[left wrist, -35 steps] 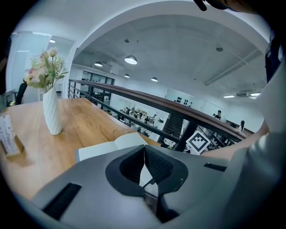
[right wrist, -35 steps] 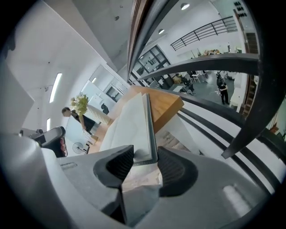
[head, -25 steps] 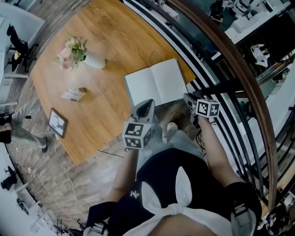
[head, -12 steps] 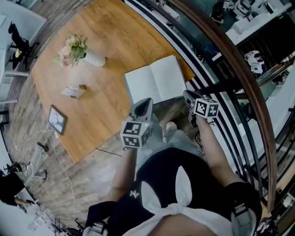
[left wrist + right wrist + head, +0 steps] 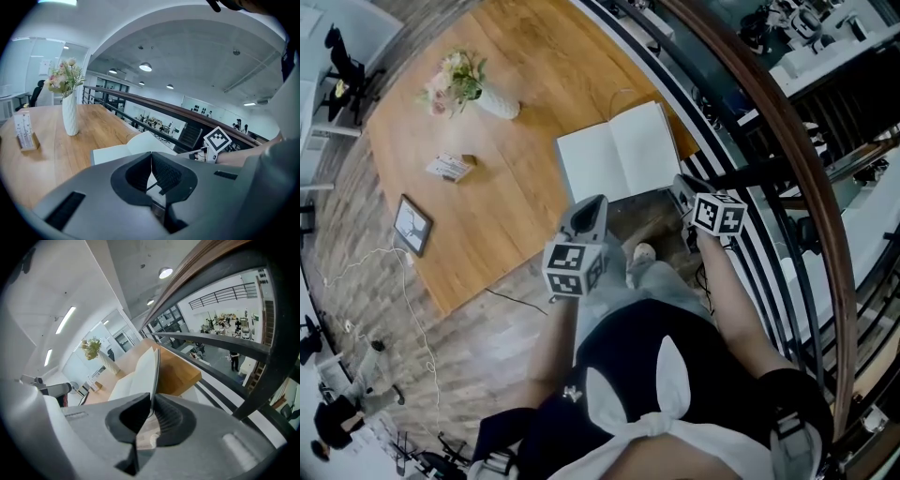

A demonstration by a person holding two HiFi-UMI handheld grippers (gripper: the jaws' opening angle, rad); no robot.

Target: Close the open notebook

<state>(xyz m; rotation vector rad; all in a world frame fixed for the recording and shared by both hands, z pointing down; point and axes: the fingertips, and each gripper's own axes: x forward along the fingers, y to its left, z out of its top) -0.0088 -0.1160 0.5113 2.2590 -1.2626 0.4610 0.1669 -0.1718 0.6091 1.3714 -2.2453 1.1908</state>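
— Where is it?
— On the wooden table [image 5: 516, 84], the notebook [image 5: 619, 161] lies open at the near edge, by the right-hand corner.
— And the grippers?
— The jaws of the right gripper [image 5: 152, 411] have just been closing and now pinch the notebook's right-hand edge. The left gripper [image 5: 151, 157] is closed on nothing, near the notebook's near-left corner.

- The head view looks steeply down from above onto the bench [image 5: 534, 56] and the open notebook [image 5: 619, 161].
- The left gripper view sits low, facing across the bench toward the vase [image 5: 70, 119].
- The right gripper view hugs the notebook's edge.
- All three share notebook and vase.
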